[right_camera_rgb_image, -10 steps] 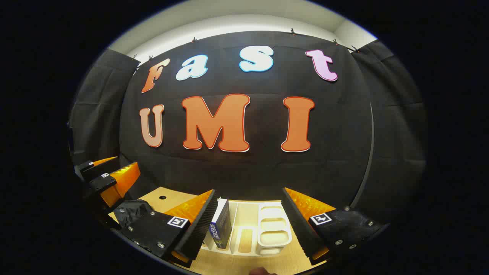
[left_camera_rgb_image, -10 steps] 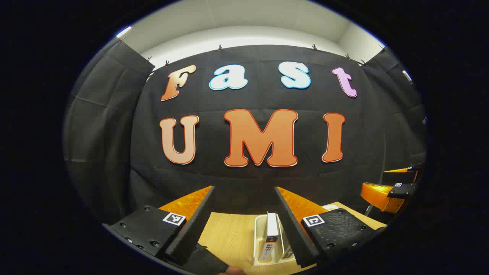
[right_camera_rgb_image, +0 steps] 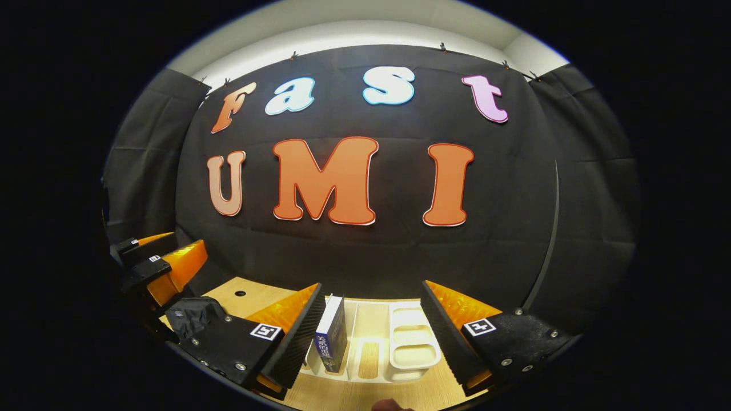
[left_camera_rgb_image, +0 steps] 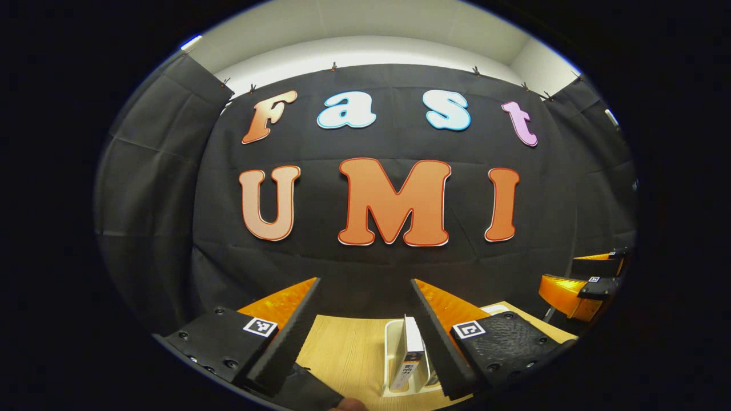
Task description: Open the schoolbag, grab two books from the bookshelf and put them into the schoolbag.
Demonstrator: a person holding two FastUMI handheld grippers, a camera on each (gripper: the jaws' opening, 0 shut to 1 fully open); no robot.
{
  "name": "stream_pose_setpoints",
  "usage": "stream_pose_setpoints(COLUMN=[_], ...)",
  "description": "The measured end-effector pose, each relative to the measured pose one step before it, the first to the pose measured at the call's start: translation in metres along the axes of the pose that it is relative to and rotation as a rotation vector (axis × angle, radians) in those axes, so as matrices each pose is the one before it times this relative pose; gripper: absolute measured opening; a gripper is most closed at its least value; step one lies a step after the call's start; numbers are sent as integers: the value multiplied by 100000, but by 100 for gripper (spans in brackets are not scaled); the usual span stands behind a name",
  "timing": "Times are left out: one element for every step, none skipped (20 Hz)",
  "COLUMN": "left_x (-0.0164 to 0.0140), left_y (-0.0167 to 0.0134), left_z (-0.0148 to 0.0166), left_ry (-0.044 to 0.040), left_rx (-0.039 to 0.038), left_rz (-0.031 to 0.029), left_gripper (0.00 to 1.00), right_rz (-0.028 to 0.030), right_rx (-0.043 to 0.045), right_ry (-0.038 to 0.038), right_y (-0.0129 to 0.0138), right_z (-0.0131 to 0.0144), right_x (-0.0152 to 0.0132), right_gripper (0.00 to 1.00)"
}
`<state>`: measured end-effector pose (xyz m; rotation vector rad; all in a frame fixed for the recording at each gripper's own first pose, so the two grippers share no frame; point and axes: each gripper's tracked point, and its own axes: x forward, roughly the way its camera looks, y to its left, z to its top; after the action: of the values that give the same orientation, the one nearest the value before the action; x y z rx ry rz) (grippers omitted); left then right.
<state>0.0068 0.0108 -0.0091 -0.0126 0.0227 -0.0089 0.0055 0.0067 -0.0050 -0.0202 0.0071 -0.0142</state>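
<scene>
A white bookshelf rack [right_camera_rgb_image: 411, 345] stands on the wooden table [left_camera_rgb_image: 348, 348]. A blue book [right_camera_rgb_image: 332, 341] is upright in its left slot, just beside the left finger of my right gripper [right_camera_rgb_image: 371, 285], which is open and holds nothing. In the left gripper view a white book [left_camera_rgb_image: 410, 355] stands upright in the rack [left_camera_rgb_image: 393, 342], close to the right finger of my open left gripper [left_camera_rgb_image: 365, 281]. The black schoolbag [right_camera_rgb_image: 191, 314] lies at the lower left of the right gripper view, below the left gripper [right_camera_rgb_image: 157, 260].
The black cloth wall [left_camera_rgb_image: 365, 268] rises straight behind the table. The right gripper [left_camera_rgb_image: 588, 279] hangs off to the right in the left gripper view. A dark fold of fabric [left_camera_rgb_image: 305, 388] lies under the left finger.
Both views have tipped slightly downward and shifted a little. The rack and its books sit marginally closer between the fingers. Both grippers stay open.
</scene>
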Motion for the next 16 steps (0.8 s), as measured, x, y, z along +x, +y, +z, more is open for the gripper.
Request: stream_pose_setpoints(left_x=[-54, -24, -66, -167, -286, -123, -70, -111, -251, -146, -207, -185, -272, -143, -221, -70], left_y=[-74, 23, -34, -90, 76, -222, -108, -143, 87, -214, 12, 159, 154, 217, 126, 149], left_z=[67, -15, -124, -31, -111, -87, -24, -152, -33, -151, -155, -431, -369, -703, -582, -922], left_ry=[-34, 196, -238, -32, -215, -120, -118, 143, -85, -28, 126, 592, 521, 988, 821, 1640], left_rx=[250, 606, 698, 1189, 1326, 978, 999, 1233, 1455, 1520, 1853, 1817, 2009, 2029, 2477, 2844], left_rz=[5, 548, 67, 187, 282, -340, 23, -77, 324, -142, 347, 542, 679, 592, 451, 584], left_gripper=[96, 96, 96, 95, 96, 96, 95, 96, 96, 96, 96, 94, 95, 95, 95, 94], right_rz=[166, 386, 122, 382, -19, 254, -68, 340, 30, -36, -4, -228, 109, -158, 342, -264], right_rx=[9, 141, 119, 92, -33, -8, -157, -13, -404, -215, -278, -28, 222, 221, 249, -412], right_ry=[321, 369, 189, 363, 234, 167, 69, 31, 197, 210, 94, 316, 298, 312, 286, 328], right_y=[-101, 80, -113, 22, -78, -75, -152, -98, -72, -213, -197, -206, -217, -246, -149, -158], right_z=[-120, -62, -131, -86, -104, -45, -50, -76, -82, -172, -84, -66, -172, -200, -204, -204], right_x=[-39, 14, -139, 37, 53, 11, -28, 28, -33, 99, 140, 85, 37, 171, 114, 112], right_gripper=[100, 100, 100, 100, 100, 100, 100, 100, 100, 100, 100, 100, 100, 100, 100, 100])
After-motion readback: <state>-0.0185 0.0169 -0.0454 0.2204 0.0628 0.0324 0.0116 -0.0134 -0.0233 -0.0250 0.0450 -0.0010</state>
